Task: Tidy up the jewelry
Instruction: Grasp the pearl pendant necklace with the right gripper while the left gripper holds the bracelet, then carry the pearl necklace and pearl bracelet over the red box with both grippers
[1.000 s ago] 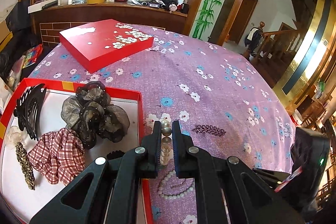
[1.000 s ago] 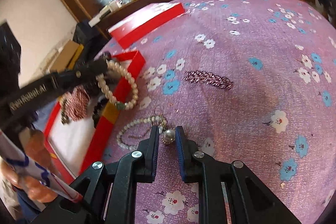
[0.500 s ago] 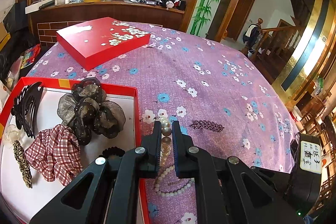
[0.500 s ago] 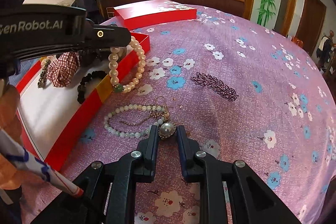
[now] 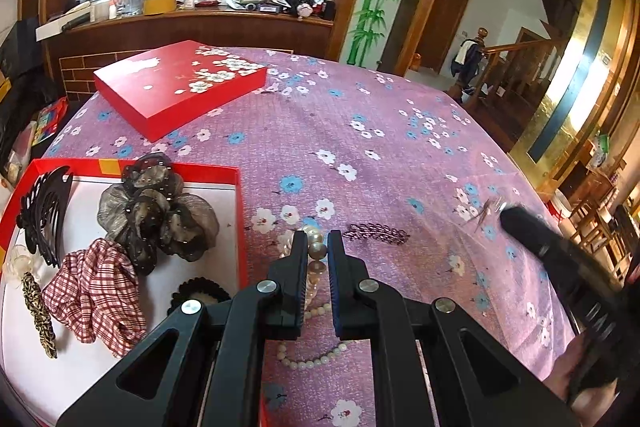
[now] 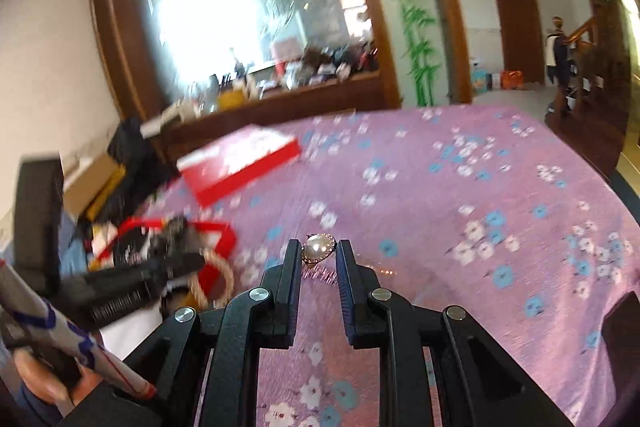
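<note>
My left gripper (image 5: 317, 247) is shut on a pearl bracelet (image 5: 316, 249) and holds it just right of the open red box (image 5: 240, 211), above the purple flowered cloth. A pearl necklace (image 5: 312, 359) lies on the cloth below it. My right gripper (image 6: 319, 253) is shut on a pearl pendant (image 6: 318, 247) and holds it lifted above the cloth; a thin chain (image 6: 384, 271) trails from it. In the left wrist view the right gripper (image 5: 540, 239) is at the right with the pendant at its tip. A dark beaded leaf clip (image 5: 376, 233) lies between them.
The red box holds a black claw comb (image 5: 44, 215), a grey-black scrunchie (image 5: 156, 215), a plaid scrunchie (image 5: 96, 295), a leopard clip (image 5: 40, 315) and a black hair tie (image 5: 200, 293). The red flowered lid (image 5: 180, 87) lies at the far left of the table.
My right gripper has lifted the pearl pendant off the cloth and swung up and right, away from the necklace. My left gripper has held the bracelet nearly in place.
</note>
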The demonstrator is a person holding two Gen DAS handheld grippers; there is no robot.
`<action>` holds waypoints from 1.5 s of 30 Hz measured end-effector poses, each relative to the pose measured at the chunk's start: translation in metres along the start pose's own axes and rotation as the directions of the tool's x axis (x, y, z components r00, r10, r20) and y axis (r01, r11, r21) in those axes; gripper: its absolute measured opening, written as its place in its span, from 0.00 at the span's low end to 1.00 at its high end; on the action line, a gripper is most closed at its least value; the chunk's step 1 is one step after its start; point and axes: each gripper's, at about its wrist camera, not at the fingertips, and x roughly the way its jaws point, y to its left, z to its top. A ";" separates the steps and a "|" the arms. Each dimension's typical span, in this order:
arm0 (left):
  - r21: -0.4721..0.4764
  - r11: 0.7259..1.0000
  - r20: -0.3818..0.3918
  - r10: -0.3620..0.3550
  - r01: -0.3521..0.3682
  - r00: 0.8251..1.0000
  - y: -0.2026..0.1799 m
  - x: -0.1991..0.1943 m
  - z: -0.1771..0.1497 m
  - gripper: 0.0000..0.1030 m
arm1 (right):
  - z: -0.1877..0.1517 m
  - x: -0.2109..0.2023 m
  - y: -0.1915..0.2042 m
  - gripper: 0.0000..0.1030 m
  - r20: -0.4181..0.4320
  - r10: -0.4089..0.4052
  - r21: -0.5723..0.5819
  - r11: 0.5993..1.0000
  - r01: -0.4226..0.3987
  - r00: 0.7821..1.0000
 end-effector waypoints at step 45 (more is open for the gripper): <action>0.155 0.973 0.127 0.153 -0.172 0.980 -0.040 -0.011 -0.014 0.09 | -0.008 0.005 0.009 0.18 -0.034 0.016 -0.012 1.000 -0.016 0.999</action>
